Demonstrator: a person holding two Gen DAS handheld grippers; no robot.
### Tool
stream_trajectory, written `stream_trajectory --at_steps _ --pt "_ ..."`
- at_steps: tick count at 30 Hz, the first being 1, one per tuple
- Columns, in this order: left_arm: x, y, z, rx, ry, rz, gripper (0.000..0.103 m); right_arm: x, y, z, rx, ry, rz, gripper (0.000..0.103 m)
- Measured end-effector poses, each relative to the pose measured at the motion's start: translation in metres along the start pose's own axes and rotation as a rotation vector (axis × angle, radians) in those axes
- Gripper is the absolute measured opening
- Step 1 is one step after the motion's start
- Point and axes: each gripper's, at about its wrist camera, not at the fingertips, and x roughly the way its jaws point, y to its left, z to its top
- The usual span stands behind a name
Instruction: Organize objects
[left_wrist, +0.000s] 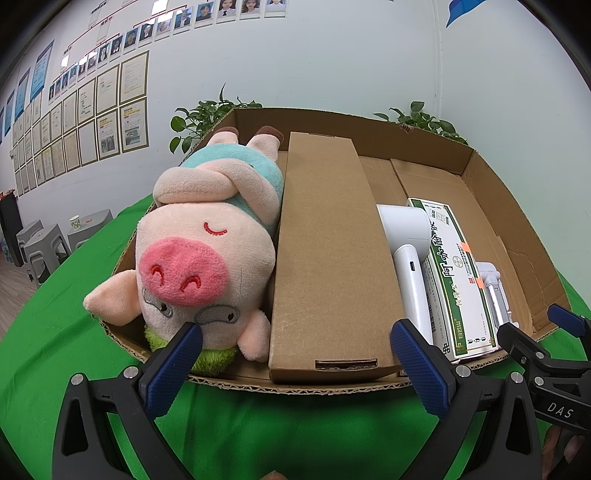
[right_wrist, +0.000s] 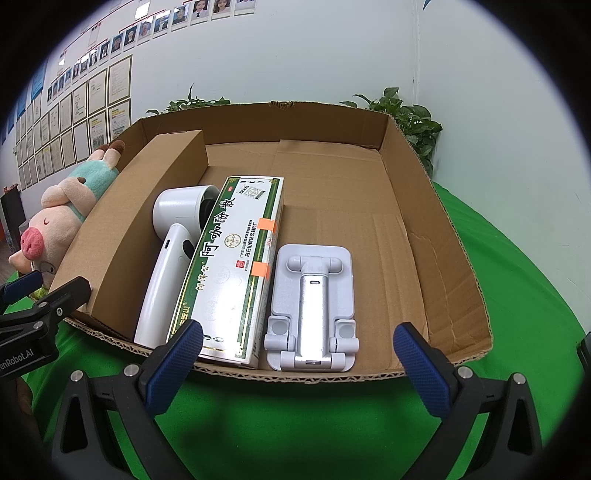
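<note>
Apparently the packing was close to done: a shallow cardboard tray (right_wrist: 436, 236) on the green tablecloth (right_wrist: 517, 295) already held everything in a row. From the left lay a plush pig (left_wrist: 184, 258), upside down with its head hanging over the near rim, then a long brown carton (left_wrist: 325, 251), a white handheld fan (right_wrist: 173, 254), a green-and-white medicine box (right_wrist: 229, 269) with two orange tape tabs, and a white folding phone stand (right_wrist: 312, 306) just beside it. The right part of the tray floor was bare. Both tools hovered short of the near rim, touching nothing; the left gripper (left_wrist: 295, 369) had its jaws wide apart and empty in front of the carton, and the right gripper (right_wrist: 297, 369) likewise stood spread and empty before the phone stand. I judged the step in hand to be a check or a final tidy. If anything was left, the pig's overhanging head would need nudging inward, with a soft, broad push rather than a pinch.
</note>
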Motion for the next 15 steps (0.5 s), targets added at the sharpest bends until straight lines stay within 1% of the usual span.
stream_trajectory --at_steps 15 --pt "-0.0001 -0.0002 -0.0001 0.000 0.000 0.000 0.103 0.0000 0.0001 0.0003 0.000 0.001 0.000 0.102"
